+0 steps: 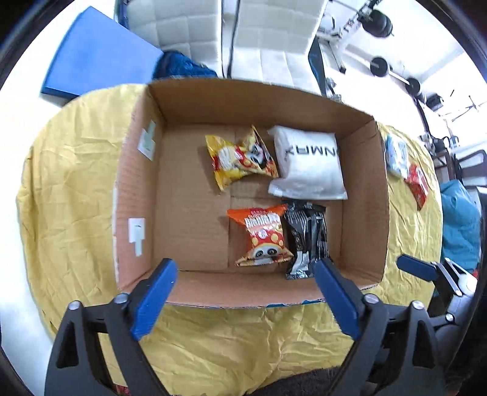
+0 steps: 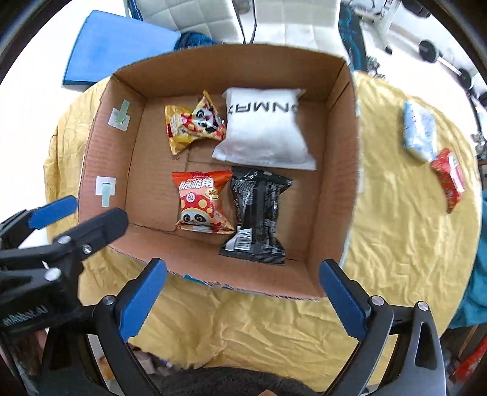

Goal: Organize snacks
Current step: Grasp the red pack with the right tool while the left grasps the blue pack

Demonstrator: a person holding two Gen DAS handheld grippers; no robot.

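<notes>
An open cardboard box (image 1: 188, 198) (image 2: 152, 195) sits on the yellow cloth. Inside lie a yellow snack bag (image 1: 240, 157) (image 2: 193, 121), a white pouch (image 1: 307, 164) (image 2: 264, 131), an orange panda snack bag (image 1: 263, 236) (image 2: 202, 201) and a black packet (image 1: 307, 240) (image 2: 258, 213). Outside the box on the right lie a pale blue packet (image 1: 397, 155) (image 2: 420, 131) and a red packet (image 1: 417, 185) (image 2: 450, 176). My left gripper (image 1: 246, 274) is open at the box's near wall, holding nothing. Beside it, my right gripper (image 2: 243, 272) is open and holds nothing.
The yellow cloth (image 1: 243, 341) (image 2: 395, 231) covers a round table. A blue board (image 1: 97, 54) (image 2: 118, 45) lies behind the box on the left. White cushioned seats (image 1: 188, 27) and gym equipment (image 1: 395, 67) stand beyond. A teal bag (image 1: 459, 219) is at the right edge.
</notes>
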